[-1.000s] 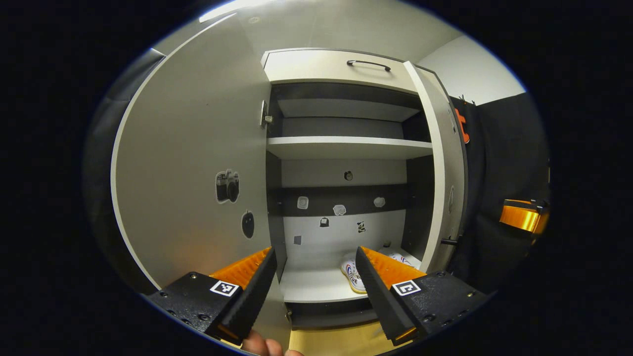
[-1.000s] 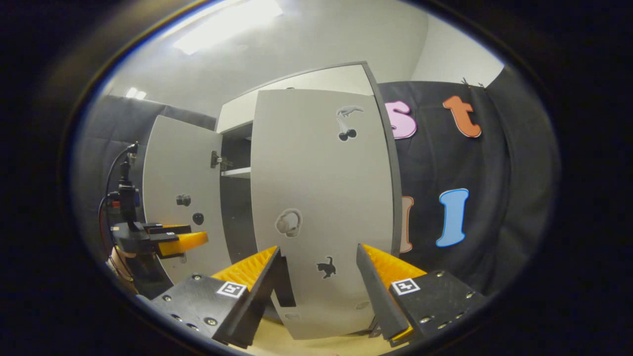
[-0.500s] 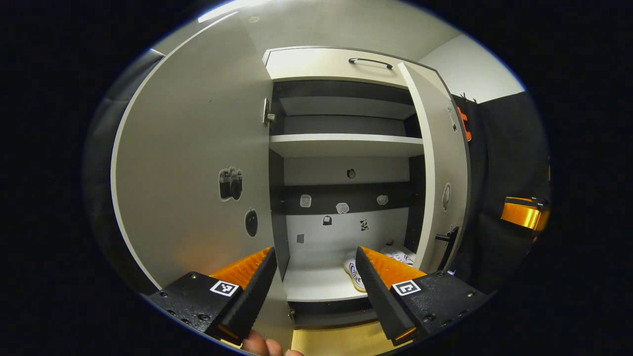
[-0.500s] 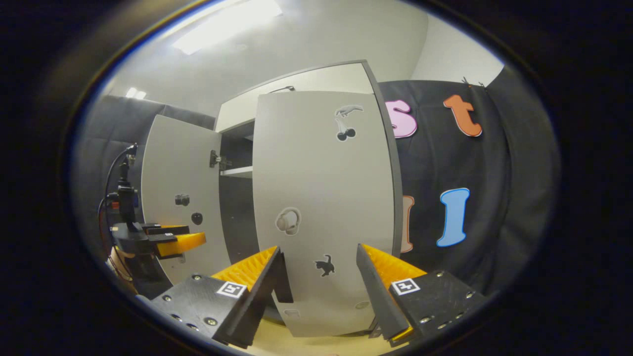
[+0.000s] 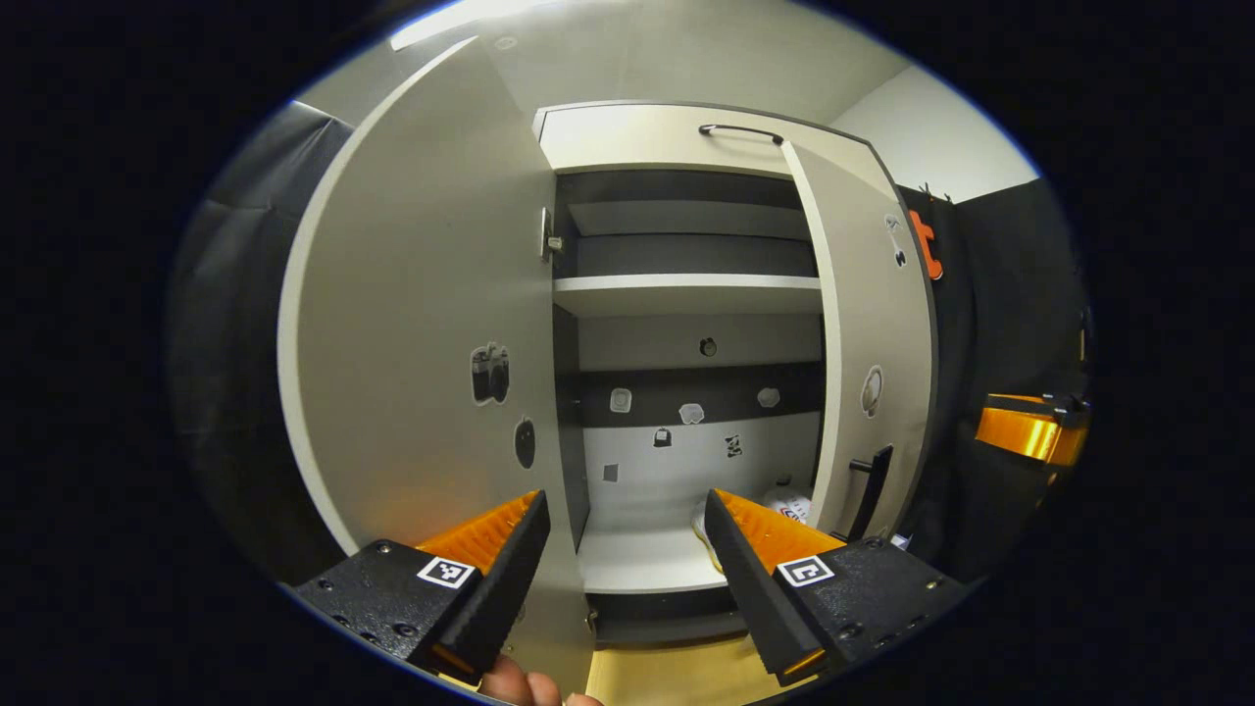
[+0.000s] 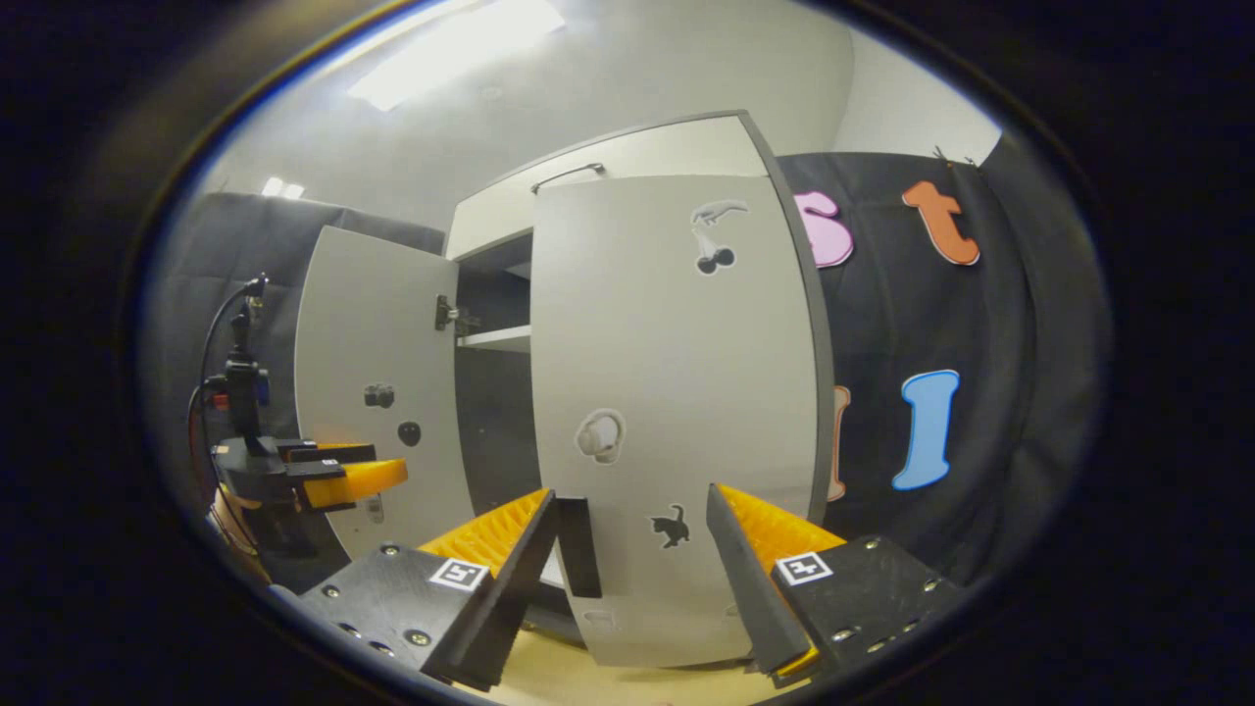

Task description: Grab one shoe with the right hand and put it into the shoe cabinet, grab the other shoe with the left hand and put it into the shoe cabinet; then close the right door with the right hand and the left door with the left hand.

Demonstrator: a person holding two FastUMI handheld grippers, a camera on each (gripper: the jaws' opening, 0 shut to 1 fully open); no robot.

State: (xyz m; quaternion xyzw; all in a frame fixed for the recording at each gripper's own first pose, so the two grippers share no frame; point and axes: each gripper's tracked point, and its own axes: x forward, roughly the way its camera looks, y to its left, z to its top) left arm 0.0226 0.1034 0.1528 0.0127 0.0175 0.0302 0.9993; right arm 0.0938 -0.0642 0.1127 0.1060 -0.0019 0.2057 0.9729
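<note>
In the left gripper view, the shoe cabinet [image 5: 686, 284] is standing ahead, its left door [image 5: 431, 324] swinging wide to the left and its right door [image 5: 868, 343] angling partway across. Shoes [image 5: 789, 505] are sitting on the bottom shelf [image 5: 637, 564], toward its right side, below the upper shelf [image 5: 686, 292].

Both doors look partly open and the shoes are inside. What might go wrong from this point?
1. The right door is only partly swung in; the open right gripper sits close to its black handle, which a finger might snag.
2. The left door stands wide open, and the left gripper isn't touching it.
3. A shoe near the shelf front might block the right door.
</note>
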